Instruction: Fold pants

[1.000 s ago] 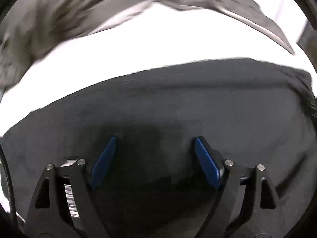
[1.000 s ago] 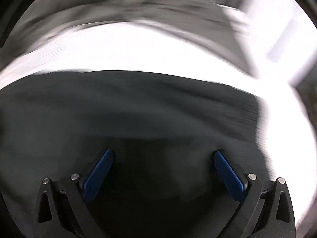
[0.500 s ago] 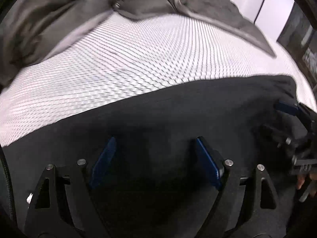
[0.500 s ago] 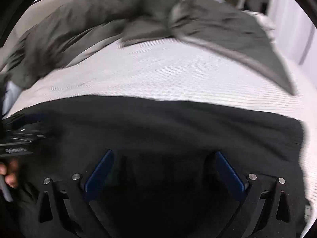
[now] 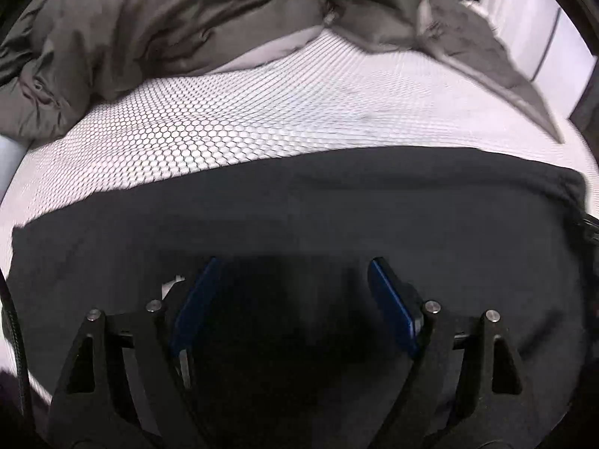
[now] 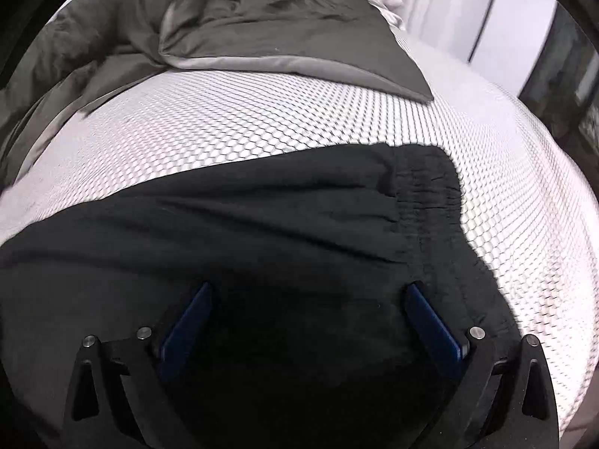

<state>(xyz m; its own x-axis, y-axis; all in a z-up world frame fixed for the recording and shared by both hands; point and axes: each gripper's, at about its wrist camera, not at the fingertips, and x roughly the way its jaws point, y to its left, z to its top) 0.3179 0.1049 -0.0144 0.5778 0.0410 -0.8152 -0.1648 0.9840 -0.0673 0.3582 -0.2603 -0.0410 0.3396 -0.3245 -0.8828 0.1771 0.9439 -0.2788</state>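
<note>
Lying flat across the mattress [image 6: 337, 119], the pants [image 6: 262, 224] are spreading sideways, waistband [image 6: 426, 187] at right. Both the left gripper [image 5: 294, 292] and right gripper [image 6: 309, 316] are hovering wide, gripping nothing; pinch matching edges, fold evenly.

I see the pants [image 6: 262, 224] spread across the lower frame on the mattress [image 6: 299, 112], the duvet [image 5: 131, 37] heaped behind at upper left, the pillow [image 6: 284, 33] at top centre.

No legible text or labels.
</note>
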